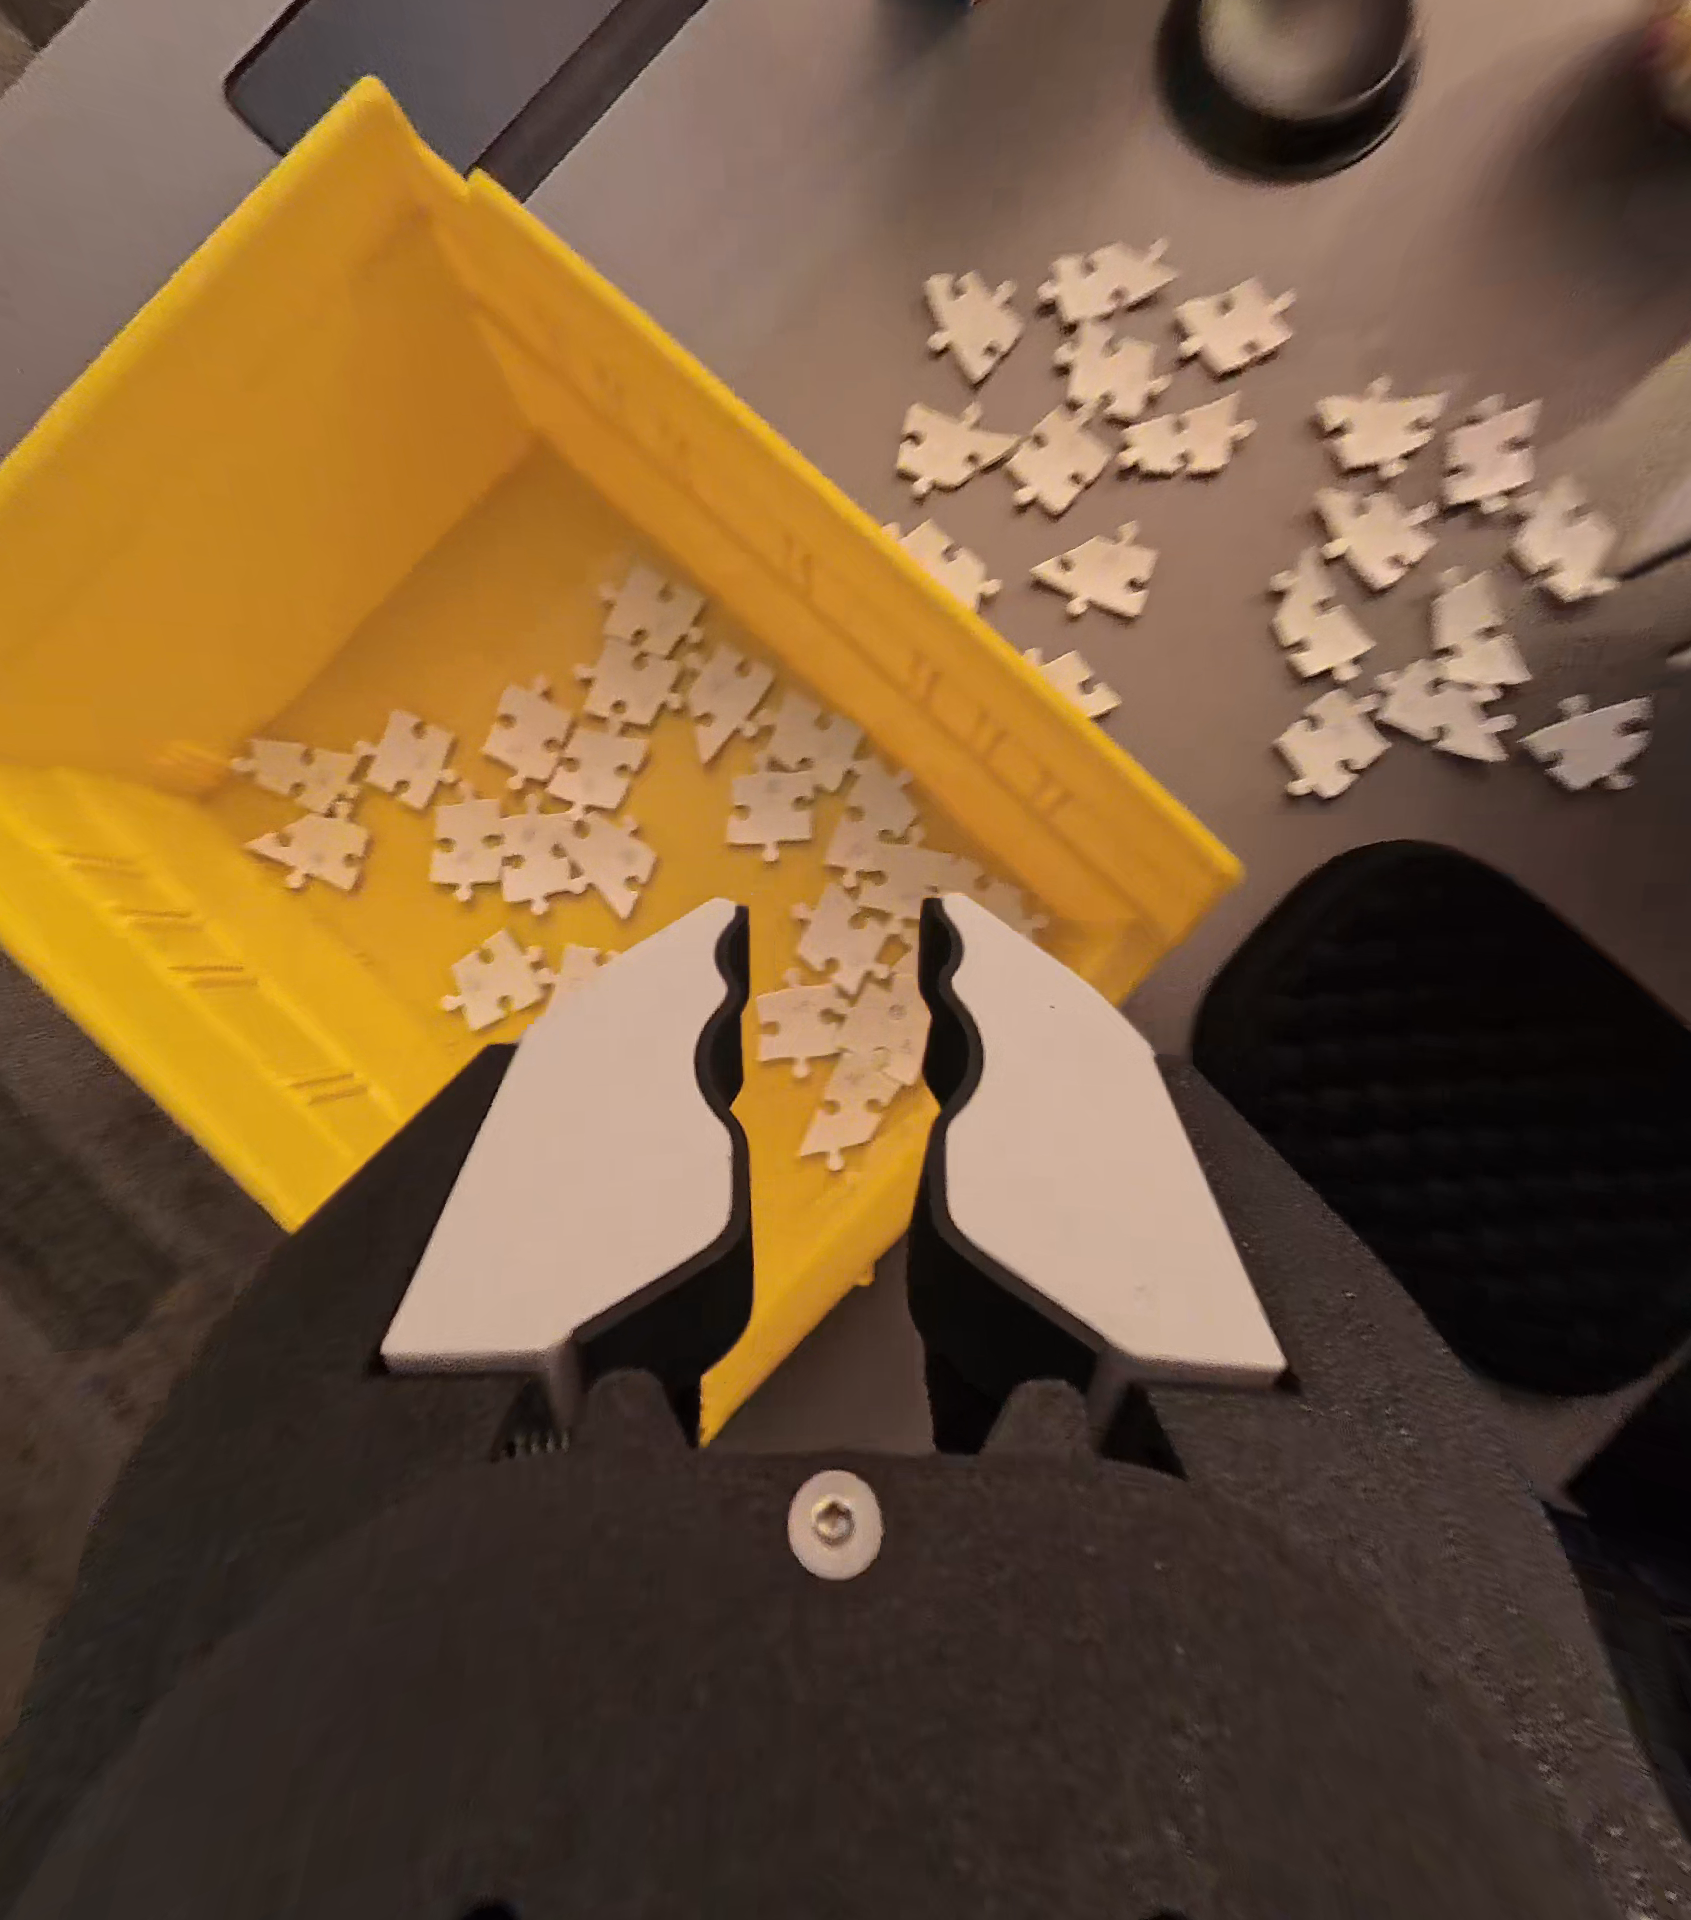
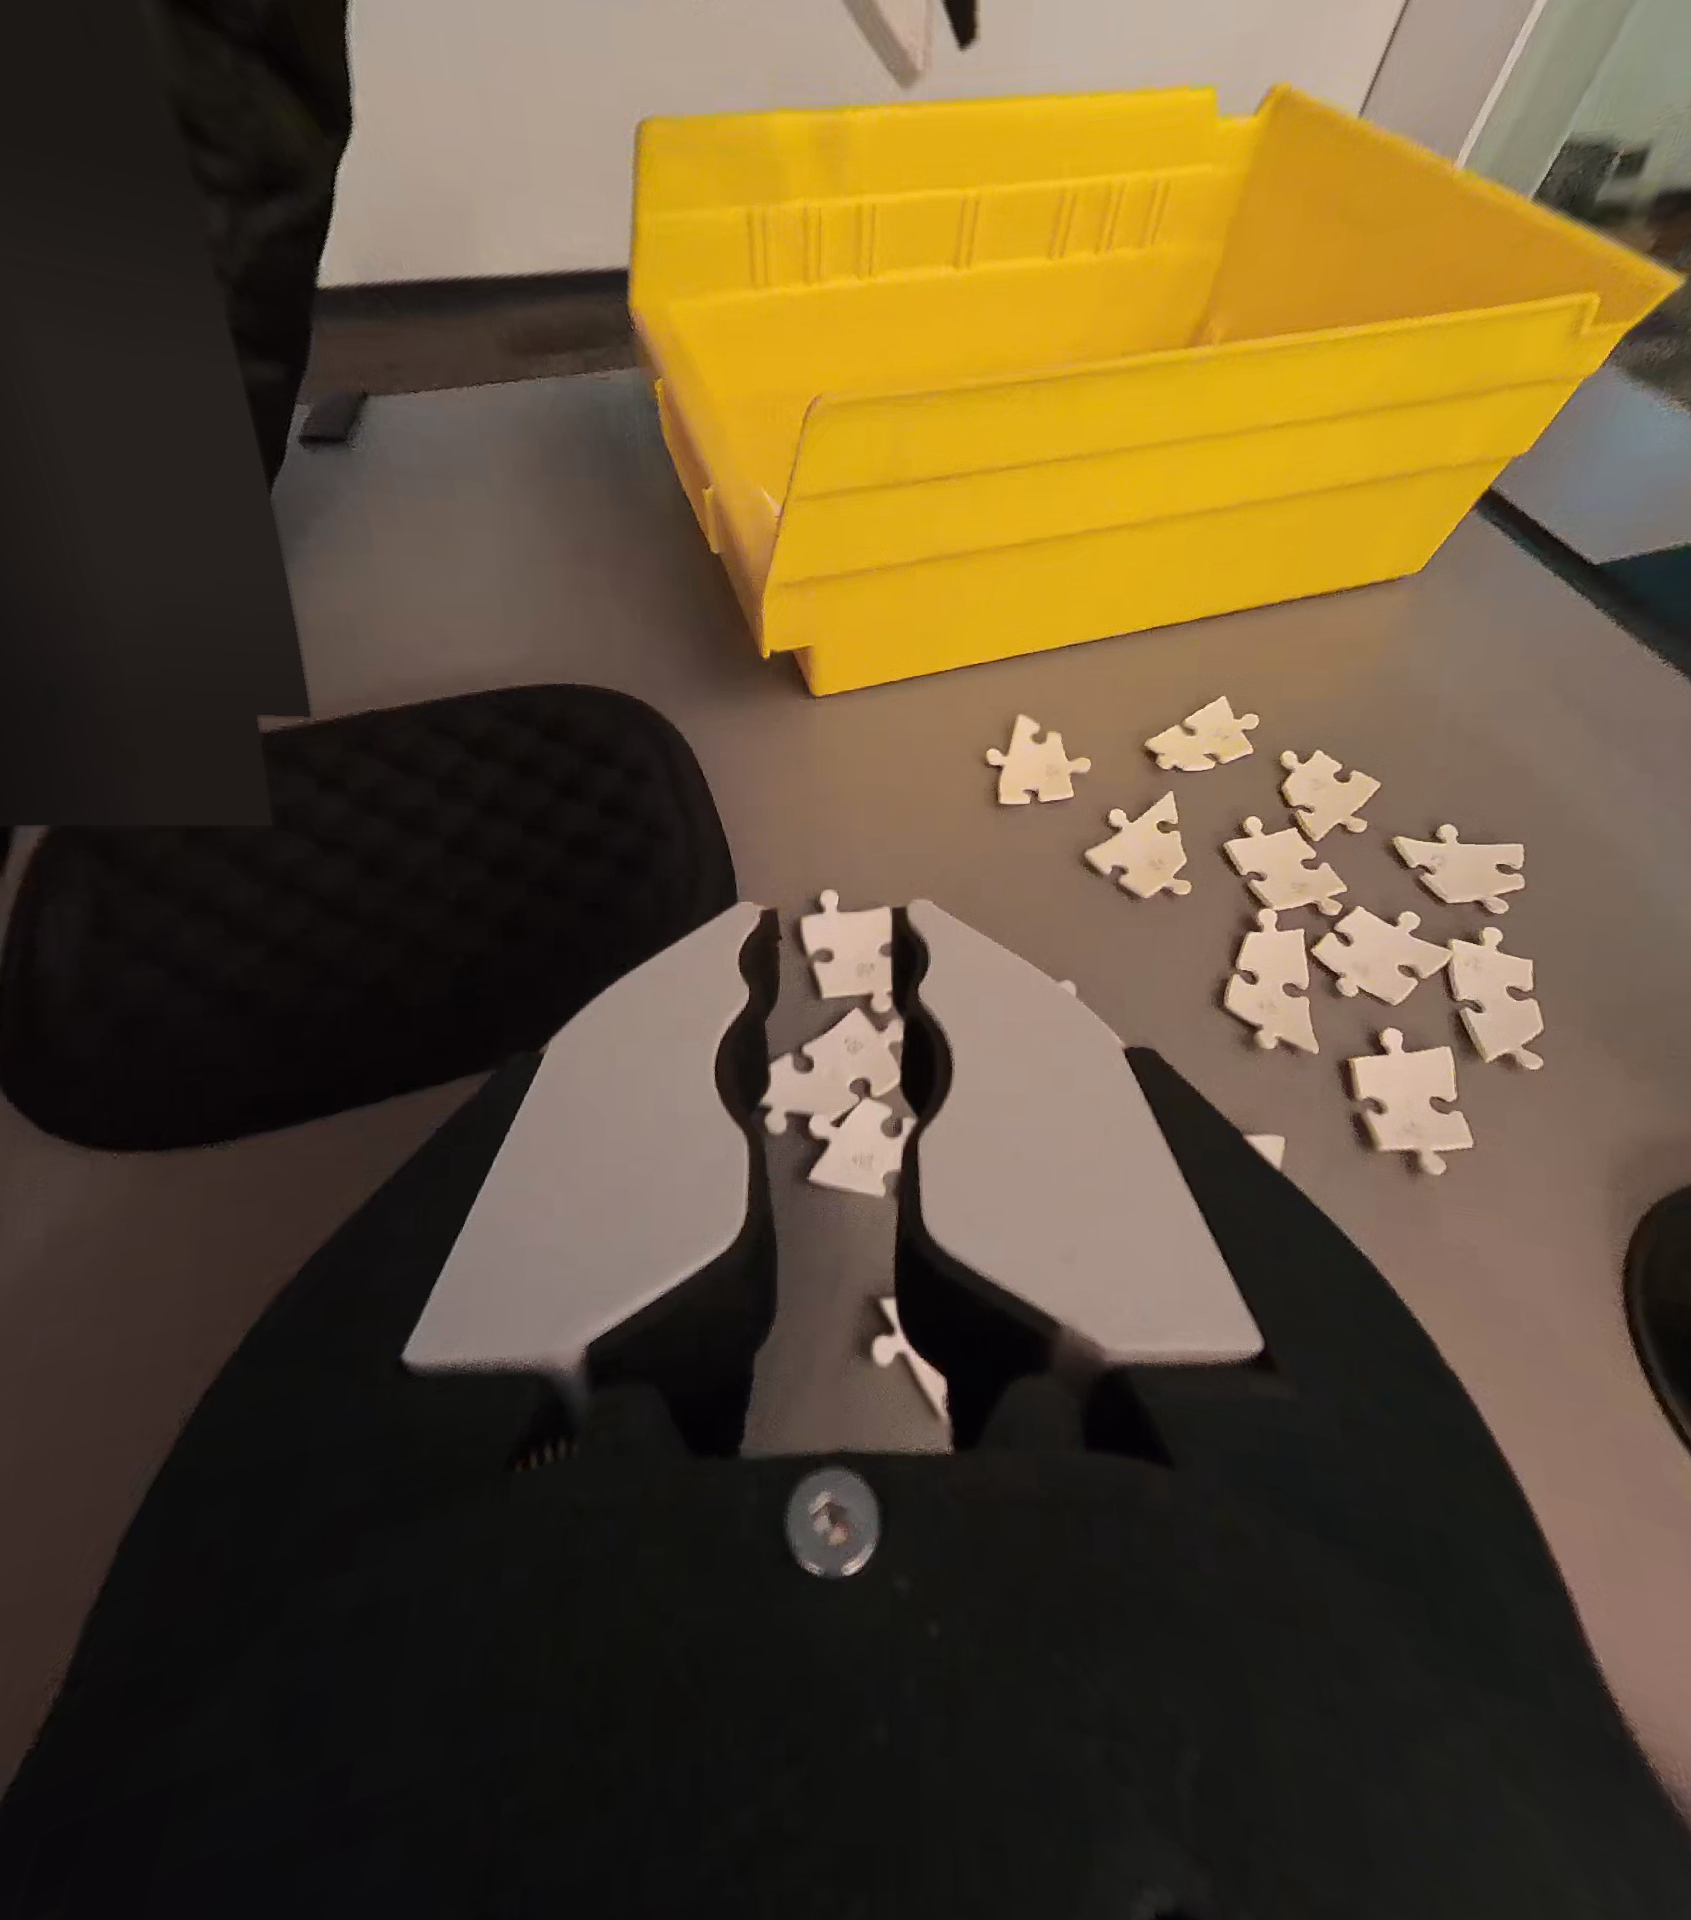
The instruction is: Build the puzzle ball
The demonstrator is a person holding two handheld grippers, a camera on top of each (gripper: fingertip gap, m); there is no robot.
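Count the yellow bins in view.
1: the yellow bin sits on the grey table, with puzzle pieces inside it and more scattered beside it. No second bin shows in either view.

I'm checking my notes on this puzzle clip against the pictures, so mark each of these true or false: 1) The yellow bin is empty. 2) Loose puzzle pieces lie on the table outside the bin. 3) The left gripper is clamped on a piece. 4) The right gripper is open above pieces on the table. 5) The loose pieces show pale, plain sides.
1) False. The yellow bin holds many puzzle pieces on its floor.
2) True. Loose pieces lie scattered on the grey table beside the bin.
3) False. The left gripper is open over the bin, with nothing between its fingers.
4) True. The right gripper is open, with pieces visible through the gap.
5) True.
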